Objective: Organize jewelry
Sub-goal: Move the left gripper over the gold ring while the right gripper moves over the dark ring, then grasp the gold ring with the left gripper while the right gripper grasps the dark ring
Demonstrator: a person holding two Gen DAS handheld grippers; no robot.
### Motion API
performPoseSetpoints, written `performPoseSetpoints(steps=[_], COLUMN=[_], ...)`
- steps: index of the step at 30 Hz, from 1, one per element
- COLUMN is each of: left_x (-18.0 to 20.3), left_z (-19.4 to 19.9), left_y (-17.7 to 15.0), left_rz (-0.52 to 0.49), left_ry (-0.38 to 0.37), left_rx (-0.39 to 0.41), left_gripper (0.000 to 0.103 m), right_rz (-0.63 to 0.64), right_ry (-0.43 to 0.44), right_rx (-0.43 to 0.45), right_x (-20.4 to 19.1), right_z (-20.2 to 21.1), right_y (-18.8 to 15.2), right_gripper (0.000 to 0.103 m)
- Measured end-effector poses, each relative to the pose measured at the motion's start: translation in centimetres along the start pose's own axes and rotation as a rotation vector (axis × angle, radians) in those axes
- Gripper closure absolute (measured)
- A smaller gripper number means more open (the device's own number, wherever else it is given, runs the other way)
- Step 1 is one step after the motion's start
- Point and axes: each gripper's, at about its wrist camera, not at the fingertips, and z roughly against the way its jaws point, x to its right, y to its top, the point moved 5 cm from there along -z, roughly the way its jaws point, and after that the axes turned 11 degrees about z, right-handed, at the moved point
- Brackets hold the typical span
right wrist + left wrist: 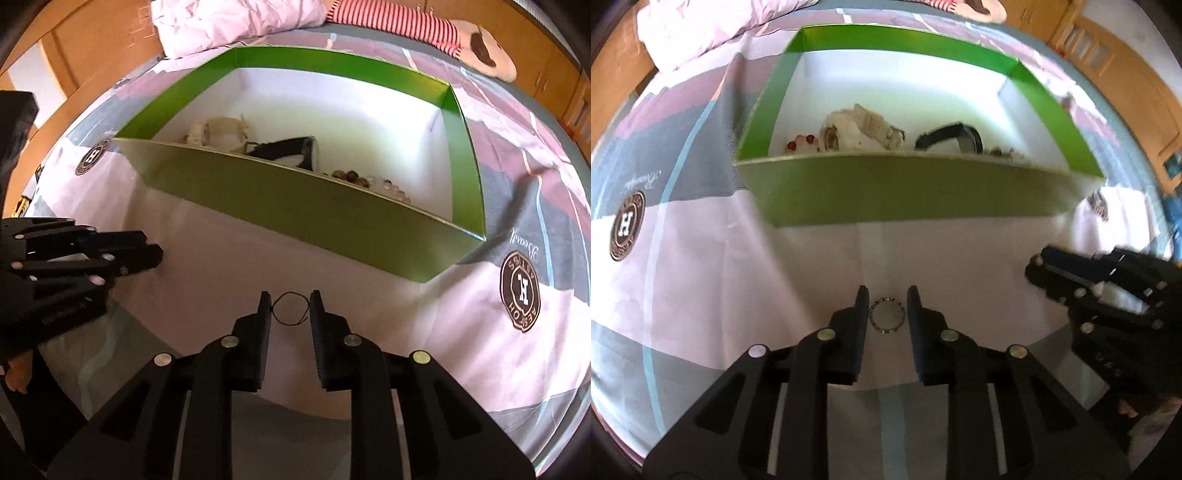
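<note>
One bedsheet [701,288], pink and grey with round printed badges, is covering the whole surface. One green box [908,192] with a white inside is sitting open on it, holding one pale bracelet [857,129], one dark band [955,138], a few red beads [799,142] and a string of brownish beads [354,177]; its near wall is hiding their lower parts. Two grippers are pointing down at the sheet. The left gripper [887,299] is standing with a beaded ring [887,314] between its fingers, pads flanking it, contact hard to make out. The right gripper [289,301] is bracketing one thin black loop [290,309], pads at its edges.
</note>
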Motion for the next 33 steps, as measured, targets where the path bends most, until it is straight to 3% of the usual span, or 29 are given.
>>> performPoseSetpoints(steps=[1,2,7,17,25,27,29,30,32,33], left_x=[-0.5,-1.1,-2.4,0.4,1.4,1.9,1.7,1.7,1.6,1.5], left_z=[0.2,0.4,0.4,-2.3,-2.9,-3.1,-2.8,-2.8,-2.6,-2.4], left_y=[0.2,0.5,1.4,-0.4,-0.2,-0.2,-0.2,-0.2,-0.1,-0.1], left_rz=[0.026,0.064,0.138,-0.052,-0.070,-0.068,-0.066,-0.064,-0.056,-0.052], left_ry=[-0.025,-0.054,-0.070,0.113,0.135,0.136,0.141,0.144,0.150,0.153], left_rx=[-0.008,-0.015,-0.026,-0.033,-0.029,-0.028,-0.024,-0.021,-0.010,-0.006], left_gripper=[0.060,0.052,0.050,0.050,0.050,0.050,0.057,0.061,0.080,0.082], right_rz=[-0.011,-0.021,-0.012,0.016,0.030,0.034,0.045,0.050,0.054,0.052], right_ry=[0.006,0.016,0.018,-0.024,-0.045,-0.037,-0.033,-0.038,-0.037,-0.034], right_rx=[-0.010,-0.015,-0.013,-0.065,-0.050,-0.046,-0.043,-0.042,-0.041,-0.039], right_x=[0.2,0.4,0.3,-0.5,-1.4,-1.6,-2.0,-2.0,-2.0,-1.9], right_z=[-0.1,-0.4,-0.1,-1.5,-2.1,-2.1,-2.0,-2.0,-2.1,-2.1], right_y=[-0.1,-0.2,-0.3,-0.5,0.3,0.4,0.1,0.1,0.2,0.3], right_gripper=[0.076,0.070,0.068,0.068,0.068,0.073,0.081,0.081,0.082,0.082])
